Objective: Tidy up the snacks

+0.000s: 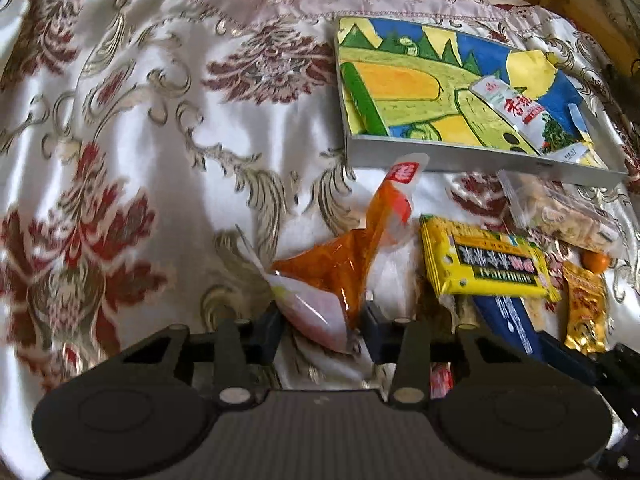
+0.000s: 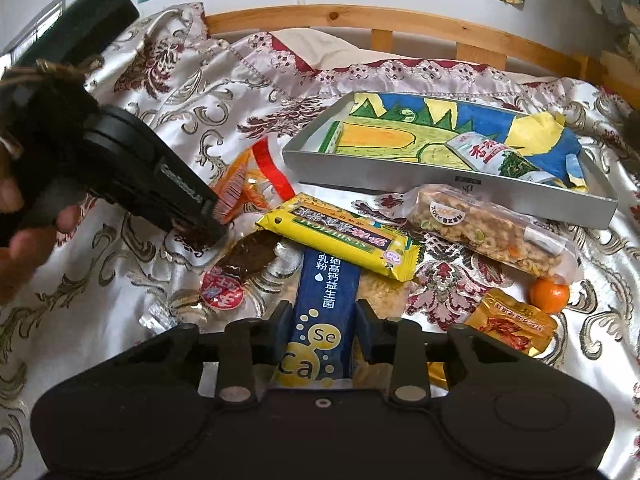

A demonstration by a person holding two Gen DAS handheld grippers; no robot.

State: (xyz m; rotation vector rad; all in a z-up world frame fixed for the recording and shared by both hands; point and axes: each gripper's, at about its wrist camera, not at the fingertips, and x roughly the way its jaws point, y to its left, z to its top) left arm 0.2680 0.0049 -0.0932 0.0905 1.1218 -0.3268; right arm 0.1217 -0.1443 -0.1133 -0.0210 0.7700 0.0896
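Both hands are at the picking-up step, each on its own snack, with the grey tray (image 2: pixel 452 192) waiting beyond the pile on the bed's brocade cover (image 1: pixel 160 128). The left hand-held gripper (image 1: pixel 322 326) has its jaws narrowed onto the pale lower end of an orange wrapped snack (image 1: pixel 344 264), which stands tilted up off the cover — held, by the look of it; the right hand-held gripper (image 2: pixel 322 330) has its jaws closed in on the sides of a blue sachet (image 2: pixel 320 320), whose far end is tucked under a yellow bar (image 2: pixel 340 236). One white packet (image 2: pixel 492 156) already lies in the tray; a nut bar (image 2: pixel 492 236), a gold packet (image 2: pixel 516 328) and a small orange fruit (image 2: pixel 550 294) remain loose near it. Next, I judge, the blue sachet must slide clear of the yellow bar without dragging it, then both snacks travel over the tray's near wall.
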